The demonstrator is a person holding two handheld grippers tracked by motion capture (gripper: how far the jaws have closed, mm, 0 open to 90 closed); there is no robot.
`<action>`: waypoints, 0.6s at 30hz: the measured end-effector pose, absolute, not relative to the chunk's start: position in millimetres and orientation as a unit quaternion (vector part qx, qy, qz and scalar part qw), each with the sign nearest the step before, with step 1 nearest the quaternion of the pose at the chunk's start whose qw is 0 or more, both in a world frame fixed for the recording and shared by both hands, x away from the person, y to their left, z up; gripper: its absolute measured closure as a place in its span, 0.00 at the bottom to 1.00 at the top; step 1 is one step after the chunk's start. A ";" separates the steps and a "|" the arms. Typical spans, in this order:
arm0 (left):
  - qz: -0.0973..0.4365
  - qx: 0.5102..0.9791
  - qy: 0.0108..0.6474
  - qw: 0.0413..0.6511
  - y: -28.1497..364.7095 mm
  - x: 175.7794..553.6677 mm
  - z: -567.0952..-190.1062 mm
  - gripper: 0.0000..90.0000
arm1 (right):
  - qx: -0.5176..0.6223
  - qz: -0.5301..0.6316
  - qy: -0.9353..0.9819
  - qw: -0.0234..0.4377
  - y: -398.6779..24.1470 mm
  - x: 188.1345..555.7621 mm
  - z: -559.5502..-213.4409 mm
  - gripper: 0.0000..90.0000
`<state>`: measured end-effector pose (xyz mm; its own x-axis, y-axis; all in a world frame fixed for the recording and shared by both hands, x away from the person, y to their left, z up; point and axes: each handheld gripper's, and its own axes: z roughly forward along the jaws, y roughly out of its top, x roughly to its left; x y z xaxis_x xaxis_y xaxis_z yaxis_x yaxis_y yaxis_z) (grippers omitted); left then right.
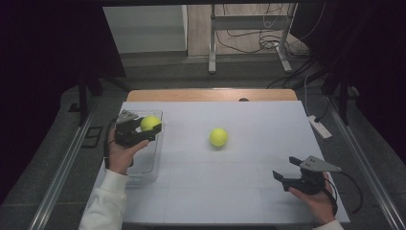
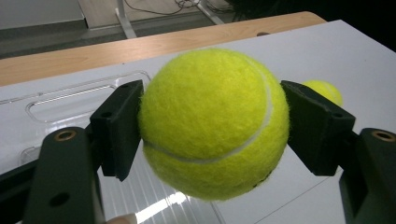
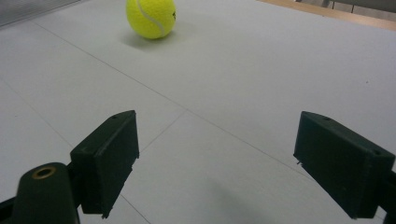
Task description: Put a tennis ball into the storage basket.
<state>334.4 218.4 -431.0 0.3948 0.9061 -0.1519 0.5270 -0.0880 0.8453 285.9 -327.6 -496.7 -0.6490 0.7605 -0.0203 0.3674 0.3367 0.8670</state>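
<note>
Left gripper (image 1: 143, 130) clamped on a yellow tennis ball (image 1: 150, 122), jaws pressed against its two sides, held above a clear plastic tray (image 1: 143, 165) at the left edge of the white surface (image 1: 249, 191). In the left gripper view, same ball (image 2: 212, 123) gripped between both black pads, tray (image 2: 70, 100) beneath and beyond. Second tennis ball (image 1: 218, 137) resting on the surface near the middle, well apart from both grippers. Right gripper (image 1: 289, 172) held low at the near right, jaws spread wide with nothing between them; seen from the right gripper view, second ball (image 3: 151, 17) far ahead to the left.
</note>
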 end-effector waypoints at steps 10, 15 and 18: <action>0.217 0.698 0.518 0.444 227.0 335.5 -432.3 0.30 | 0.359 0.450 0.788 0.219 -327.9 285.9 -496.6 0.16; 0.219 0.695 0.522 0.442 230.5 336.1 -433.0 0.30 | 0.359 0.450 0.788 0.220 -327.9 285.9 -496.6 0.16; 0.221 0.695 0.524 0.440 231.9 336.2 -433.4 0.30 | 0.360 0.450 0.787 0.220 -328.0 285.8 -496.5 0.16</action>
